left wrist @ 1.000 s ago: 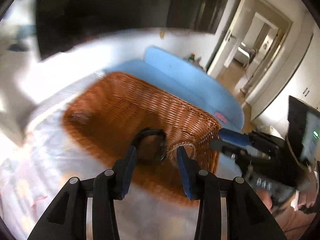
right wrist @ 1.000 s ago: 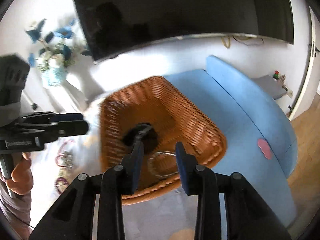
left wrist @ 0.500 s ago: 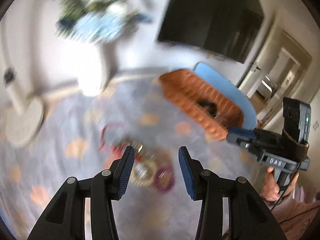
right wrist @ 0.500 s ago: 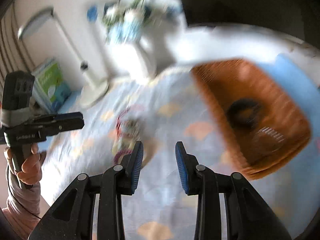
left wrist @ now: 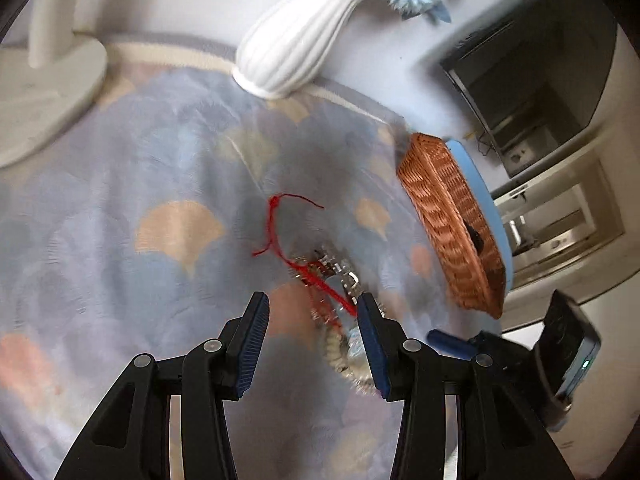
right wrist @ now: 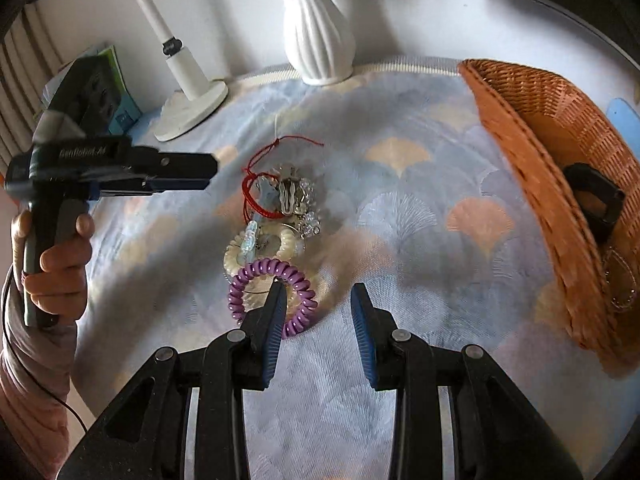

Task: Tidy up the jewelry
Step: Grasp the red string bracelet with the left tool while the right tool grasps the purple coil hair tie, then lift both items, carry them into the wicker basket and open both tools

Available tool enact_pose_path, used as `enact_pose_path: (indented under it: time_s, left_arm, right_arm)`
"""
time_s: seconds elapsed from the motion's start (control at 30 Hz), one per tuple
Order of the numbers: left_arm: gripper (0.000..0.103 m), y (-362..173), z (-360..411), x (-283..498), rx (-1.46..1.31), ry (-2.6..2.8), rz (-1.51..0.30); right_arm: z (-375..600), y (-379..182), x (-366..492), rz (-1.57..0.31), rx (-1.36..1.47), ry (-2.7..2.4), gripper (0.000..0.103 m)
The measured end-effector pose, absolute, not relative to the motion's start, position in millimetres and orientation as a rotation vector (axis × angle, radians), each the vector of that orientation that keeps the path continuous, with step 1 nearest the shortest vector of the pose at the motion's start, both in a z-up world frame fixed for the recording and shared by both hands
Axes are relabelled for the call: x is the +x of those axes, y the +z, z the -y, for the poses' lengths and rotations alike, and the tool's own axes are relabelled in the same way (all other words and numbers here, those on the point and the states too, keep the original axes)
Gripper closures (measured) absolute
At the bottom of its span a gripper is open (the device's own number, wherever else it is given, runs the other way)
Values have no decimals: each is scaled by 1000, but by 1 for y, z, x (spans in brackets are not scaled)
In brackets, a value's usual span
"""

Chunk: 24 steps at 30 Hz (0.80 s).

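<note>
Under your grippers the cloth (right wrist: 420, 152) looks soft and matt, woven fine, with a faded fan print. The basket (right wrist: 532, 184) is rough wicker — ribbed, dull orange-brown. The purple coil band (right wrist: 298, 270) reads as smooth, slightly glossy plastic; the red cord (left wrist: 274, 224) is thin matt thread. The vase (right wrist: 318, 36) is glossy white, fluted — ceramic by its sheen.
</note>
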<state>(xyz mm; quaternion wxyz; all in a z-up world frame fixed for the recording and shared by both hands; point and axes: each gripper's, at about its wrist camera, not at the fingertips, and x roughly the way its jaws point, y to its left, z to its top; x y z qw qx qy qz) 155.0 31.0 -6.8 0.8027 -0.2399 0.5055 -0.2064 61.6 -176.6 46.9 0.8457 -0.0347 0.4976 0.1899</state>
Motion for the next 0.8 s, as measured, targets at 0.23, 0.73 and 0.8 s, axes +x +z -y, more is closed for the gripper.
enact_pose_path:
  time_s: [0.23,0.73,0.8]
  left_arm:
    - [56,-26,-13,171,-541,-451,-1128]
    - [99,-4,14,162,-464,-466,-1068]
    - [99,13,17,154,-433,-502,-1026]
  right_arm:
    - [175,37,71,-1062,-94,400,67]
    - [162,30,67,-1031,-147,458,88]
    - [159,33,62,-1013,-174,454,90]
